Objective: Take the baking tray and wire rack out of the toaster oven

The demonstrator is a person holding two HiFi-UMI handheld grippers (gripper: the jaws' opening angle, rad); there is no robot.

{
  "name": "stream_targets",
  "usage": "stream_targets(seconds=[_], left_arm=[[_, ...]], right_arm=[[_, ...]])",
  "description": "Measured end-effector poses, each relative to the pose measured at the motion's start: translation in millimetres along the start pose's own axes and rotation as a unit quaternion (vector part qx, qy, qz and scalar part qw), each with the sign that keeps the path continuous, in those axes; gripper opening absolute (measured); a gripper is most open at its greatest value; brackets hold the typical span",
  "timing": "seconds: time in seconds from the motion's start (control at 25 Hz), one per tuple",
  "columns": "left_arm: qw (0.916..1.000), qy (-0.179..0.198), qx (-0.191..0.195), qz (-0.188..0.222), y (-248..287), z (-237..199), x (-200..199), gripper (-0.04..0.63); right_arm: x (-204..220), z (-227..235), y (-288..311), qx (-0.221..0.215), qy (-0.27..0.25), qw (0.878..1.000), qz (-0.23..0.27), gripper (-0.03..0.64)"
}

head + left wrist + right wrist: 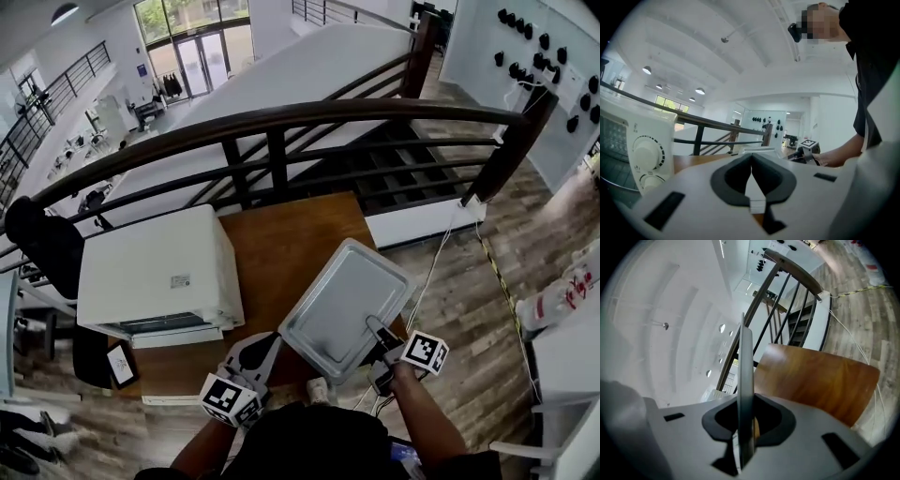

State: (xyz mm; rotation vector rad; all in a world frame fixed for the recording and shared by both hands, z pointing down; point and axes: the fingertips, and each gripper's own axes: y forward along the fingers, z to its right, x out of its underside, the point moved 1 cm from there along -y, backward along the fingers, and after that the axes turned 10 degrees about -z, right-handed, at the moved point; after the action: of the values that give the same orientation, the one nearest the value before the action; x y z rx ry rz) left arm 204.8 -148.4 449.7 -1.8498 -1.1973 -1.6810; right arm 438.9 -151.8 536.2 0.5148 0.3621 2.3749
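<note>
While the smooth brown wooden worktop (281, 239) fills the middle of the head view, the boxy white toaster oven (155, 272) sits on its left part. A small sticker (180, 280) on the oven's top is too small to read, and the interior is mostly hidden. Right of the oven and outside it lies the baking tray (342, 305), pale dull metal, rectangular with rounded corners and a raised rim. It overhangs the worktop's front right corner; whether it touches the wood I cannot tell. The right tool (372, 325) clamps the tray's thin near rim. The left tool (267, 339) is closed and empty, just beside the tray.
</note>
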Motion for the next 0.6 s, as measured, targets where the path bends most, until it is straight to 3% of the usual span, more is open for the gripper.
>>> stream_targets(seconds=[0.32, 0.6], left_arm=[[0.9956, -0.017, -0.093, 0.0, -11, -18, 9, 0.012], [0.9815, -0.05, -0.185, -0.003, -45, -34, 30, 0.012]], right_arm=[[-13, 27, 66, 0.012, -0.019, 0.994, -0.11, 0.055], [-8, 33, 133, 0.023, -0.053, 0.976, -0.211, 0.054]])
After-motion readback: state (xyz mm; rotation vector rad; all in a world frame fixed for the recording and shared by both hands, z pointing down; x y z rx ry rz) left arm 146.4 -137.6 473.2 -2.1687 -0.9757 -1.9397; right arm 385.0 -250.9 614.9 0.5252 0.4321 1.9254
